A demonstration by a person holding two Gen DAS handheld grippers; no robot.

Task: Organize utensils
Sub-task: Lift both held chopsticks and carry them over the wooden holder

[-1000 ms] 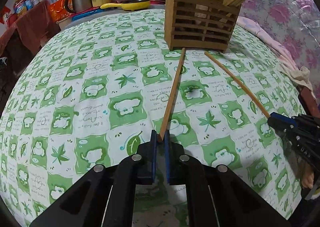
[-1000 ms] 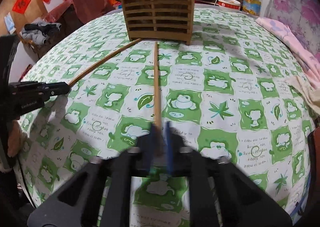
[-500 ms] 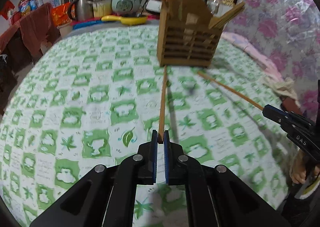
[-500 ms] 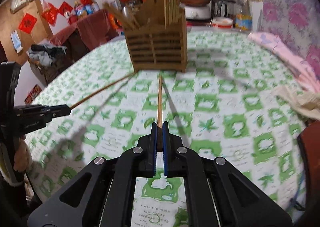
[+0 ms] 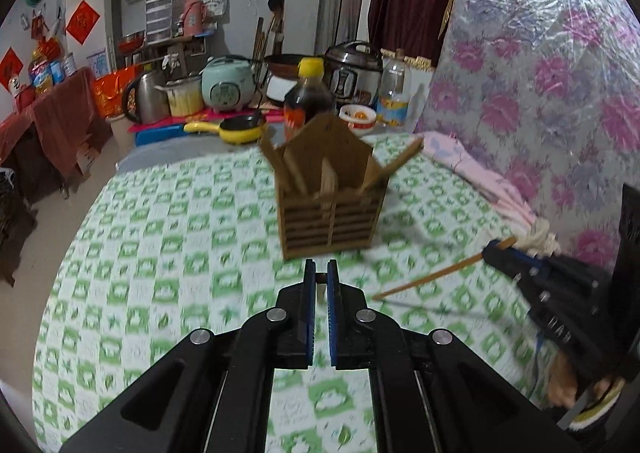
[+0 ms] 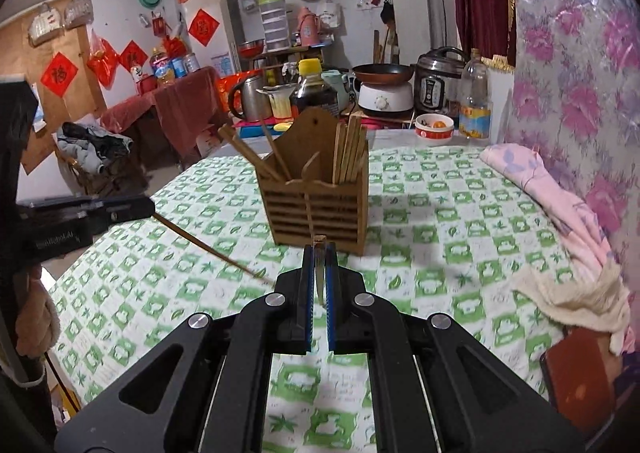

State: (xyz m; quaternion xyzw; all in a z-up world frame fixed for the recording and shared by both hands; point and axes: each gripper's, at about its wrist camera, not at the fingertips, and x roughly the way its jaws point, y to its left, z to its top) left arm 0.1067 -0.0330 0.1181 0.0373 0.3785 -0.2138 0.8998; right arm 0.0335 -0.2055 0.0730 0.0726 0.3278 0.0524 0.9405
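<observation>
A wooden slatted chopstick holder (image 5: pixel 331 209) stands on the green-and-white checked table, several chopsticks in it; it also shows in the right wrist view (image 6: pixel 318 205). My left gripper (image 5: pixel 320 278) is shut on a chopstick seen end-on between the pads; the same chopstick (image 6: pixel 208 249) slants down from it in the right wrist view. My right gripper (image 6: pixel 319 257) is shut on a second chopstick (image 6: pixel 319 241), whose length (image 5: pixel 428 277) shows at the right of the left wrist view. Both grippers are lifted above the table, in front of the holder.
A soy sauce bottle (image 5: pixel 308 97) stands just behind the holder. Kettle, rice cookers and a yellow pan (image 5: pixel 236 129) crowd the far counter. Pink cloth (image 6: pixel 560 205) and a towel (image 6: pixel 576 289) lie along the table's right edge by the floral wall.
Both grippers have lifted their chopsticks off the table and tilted up. The sticks now hang in the air and the views look level at the holder.
</observation>
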